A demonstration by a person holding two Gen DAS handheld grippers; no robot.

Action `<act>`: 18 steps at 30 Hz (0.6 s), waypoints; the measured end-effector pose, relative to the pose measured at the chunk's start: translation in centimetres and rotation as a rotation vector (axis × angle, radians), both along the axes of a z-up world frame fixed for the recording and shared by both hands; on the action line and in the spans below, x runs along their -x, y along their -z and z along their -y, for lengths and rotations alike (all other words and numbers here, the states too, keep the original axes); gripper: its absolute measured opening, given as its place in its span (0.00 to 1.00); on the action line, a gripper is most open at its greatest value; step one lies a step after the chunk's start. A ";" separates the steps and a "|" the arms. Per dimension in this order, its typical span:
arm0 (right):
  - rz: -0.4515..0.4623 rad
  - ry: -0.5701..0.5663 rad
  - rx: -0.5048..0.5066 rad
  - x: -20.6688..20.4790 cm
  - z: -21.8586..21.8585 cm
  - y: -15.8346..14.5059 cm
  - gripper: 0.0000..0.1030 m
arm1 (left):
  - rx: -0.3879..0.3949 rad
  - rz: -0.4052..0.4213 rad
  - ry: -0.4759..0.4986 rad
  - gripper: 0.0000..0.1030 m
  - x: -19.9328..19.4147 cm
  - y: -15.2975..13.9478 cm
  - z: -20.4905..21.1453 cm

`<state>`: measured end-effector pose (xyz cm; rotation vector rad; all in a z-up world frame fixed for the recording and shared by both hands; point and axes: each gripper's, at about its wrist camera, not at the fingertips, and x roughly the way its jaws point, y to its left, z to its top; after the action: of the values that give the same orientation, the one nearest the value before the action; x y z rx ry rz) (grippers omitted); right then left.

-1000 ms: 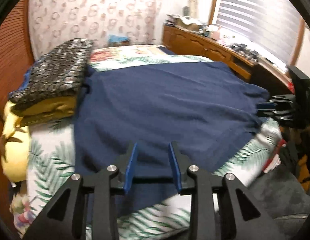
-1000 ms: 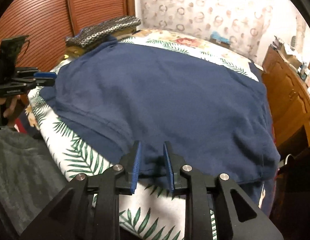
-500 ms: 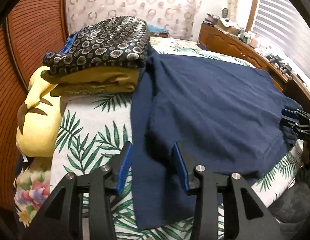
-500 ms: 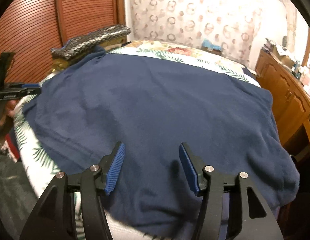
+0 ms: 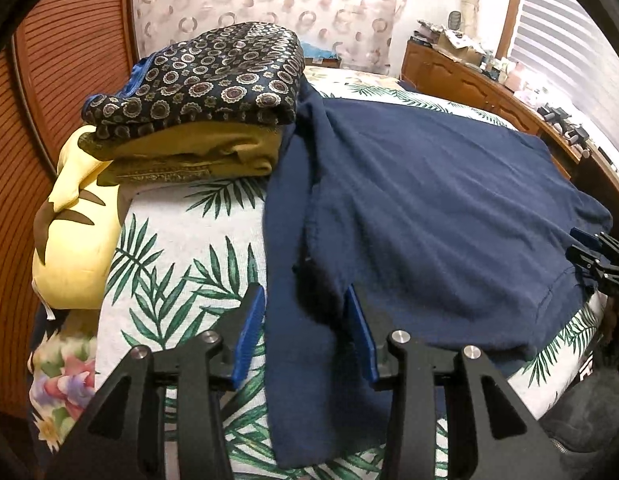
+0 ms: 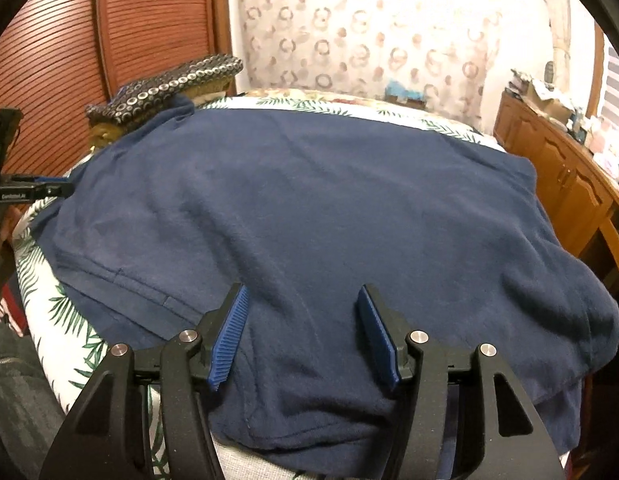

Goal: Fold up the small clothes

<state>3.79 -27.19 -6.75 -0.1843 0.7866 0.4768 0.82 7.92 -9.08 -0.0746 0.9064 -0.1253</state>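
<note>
Two claws hang over a navy garment (image 5: 429,208) spread flat on a bed with a palm-leaf cover (image 5: 173,264), with the folding yet to begin. To the left of the garment and touching its far corner stands a stack of folded clothes (image 5: 205,120), a dark medallion print on top of mustard cloth, with a yellow cushion (image 5: 73,236) just beyond it at the bed's edge. The left claw (image 5: 305,332) stands apart, its blue pads straddling the garment's near-left strip of cloth without pressing on it. Across the garment the right claw (image 6: 301,332) is wider apart, hovering over the near hem with nothing clamped; in the left wrist view it shows at the garment's right edge (image 5: 597,256).

Judged from how the cloth lies, the step in hand is to take a fresh hold for the first fold. To do it well, each claw likely needs to come down on a single edge of the garment, close fully before lifting, and rise level with the other so the cloth carries over without bunching. The garment's left edge lies close to the stack, so a fold toward the garment's middle looks the safer direction. The far right corner droops off the bed and may drag.
</note>
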 end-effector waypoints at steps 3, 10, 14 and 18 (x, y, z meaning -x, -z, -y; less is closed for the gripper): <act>-0.001 0.027 -0.001 0.0 0.1 0.1 0.57 | 0.003 0.000 0.001 0.40 -0.1 0.0 0.1; 0.001 0.056 0.004 0.0 0.4 0.1 0.58 | 0.022 -0.002 0.000 0.41 -0.1 0.5 -0.3; 0.002 0.053 0.007 0.1 0.3 0.1 0.63 | 0.026 0.003 -0.006 0.41 -0.2 0.5 -0.2; -0.005 0.051 0.023 0.1 0.1 0.2 0.80 | 0.070 0.006 -0.020 0.41 -0.5 0.5 -0.4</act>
<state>3.67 -27.29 -6.92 -0.1842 0.8000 0.4203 1.29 8.28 -9.54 -0.1487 0.8953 -0.1388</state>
